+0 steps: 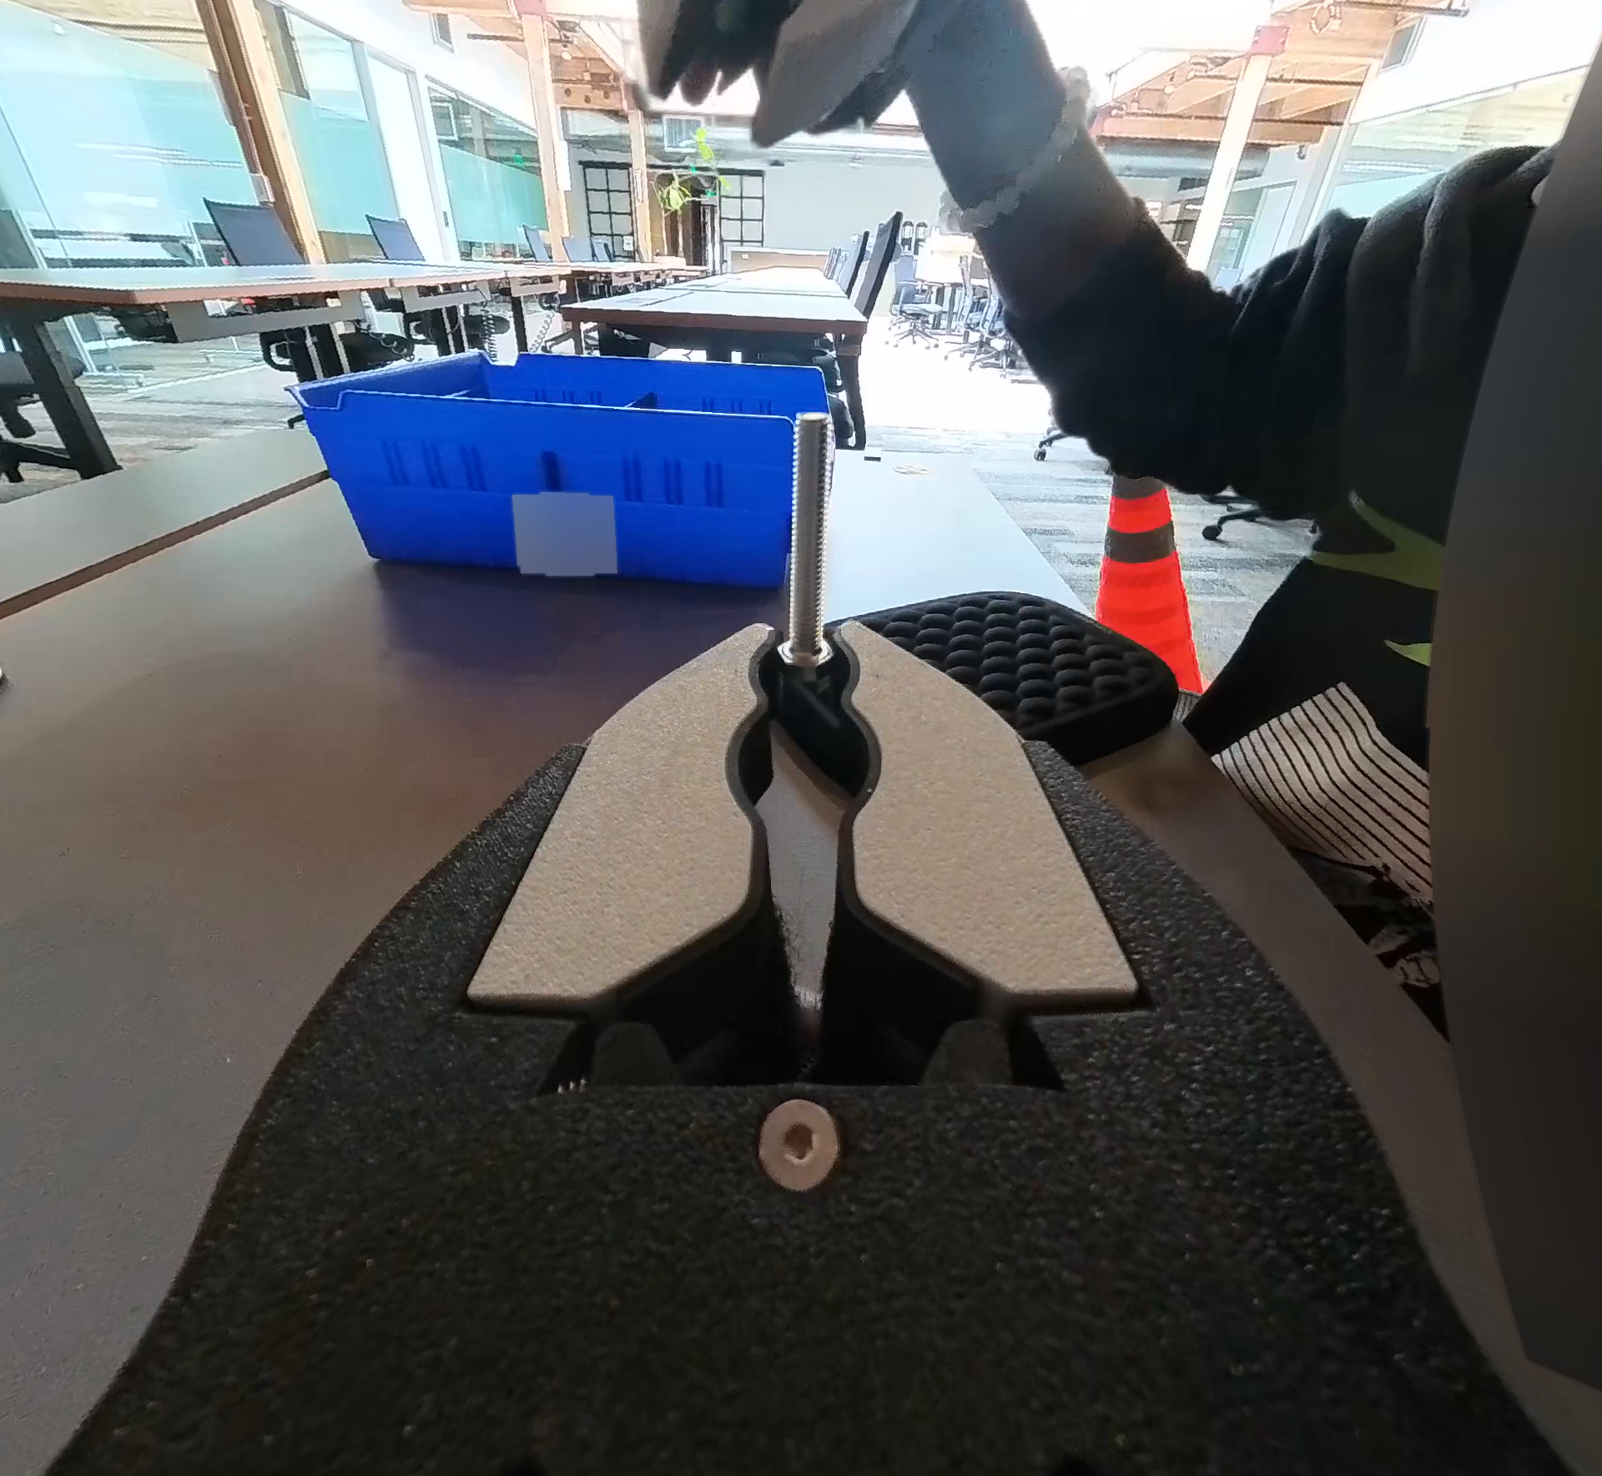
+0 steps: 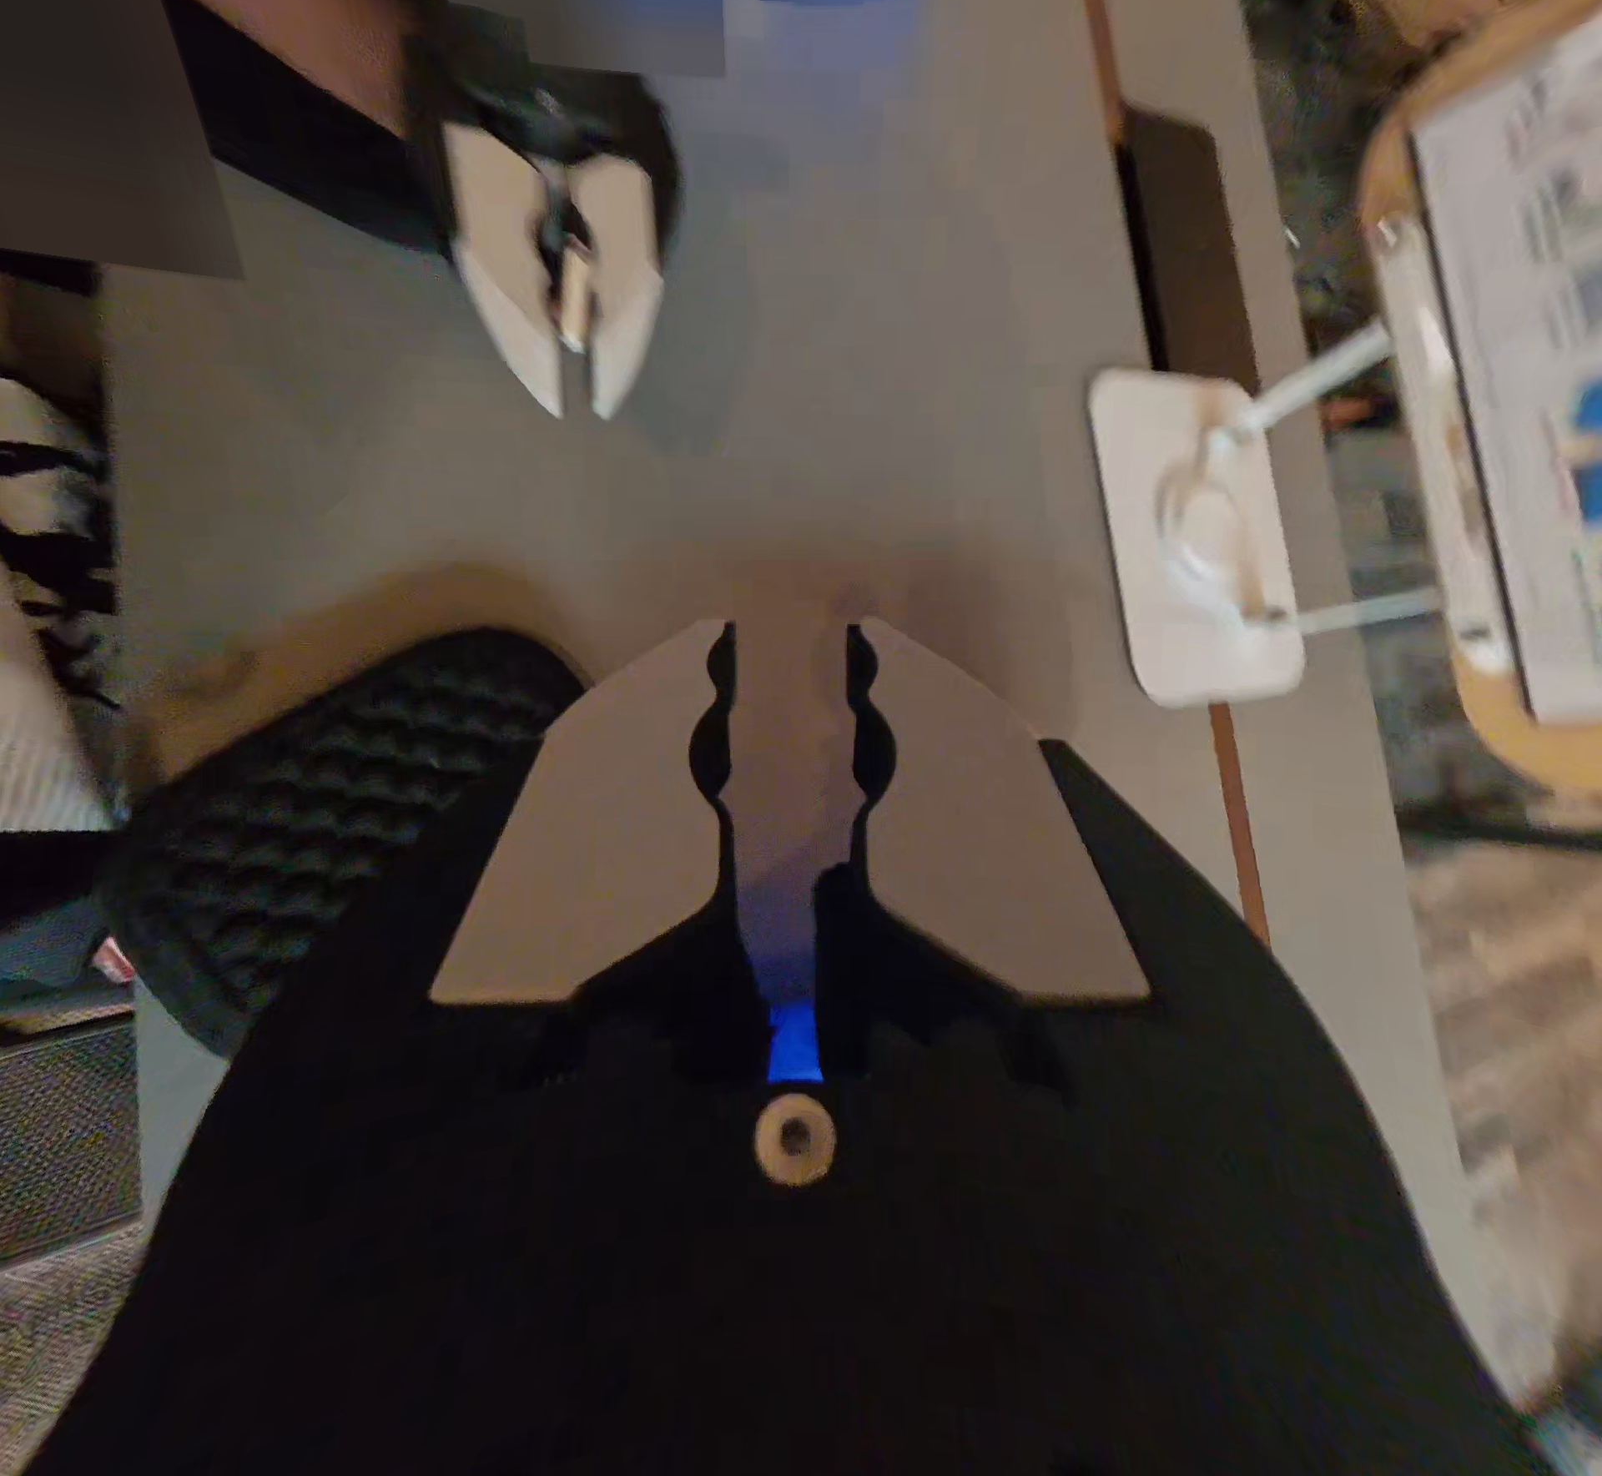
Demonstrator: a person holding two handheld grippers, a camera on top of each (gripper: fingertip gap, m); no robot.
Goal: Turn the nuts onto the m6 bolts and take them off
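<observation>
Dark tabletop [image 1: 217, 784]: left gripper [image 1: 806, 645] pinches an upright bolt [image 1: 810, 533] by its head; right gripper [image 2: 791, 637] spread, empty.

Open office: long desks [image 1: 719, 299], chairs [image 1: 251, 229], glass walls [image 1: 104, 134], timber beams [image 1: 1214, 91].

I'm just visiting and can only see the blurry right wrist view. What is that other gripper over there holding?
Observer: A silver bolt, standing upright, clamped at its base by the left gripper.
Operator: Is there a nut on it?
Observer: The thread above the fingers is bare.
Operator: And the blue blur at the top?
Observer: A blue bin on the table, behind the bolt.
</observation>
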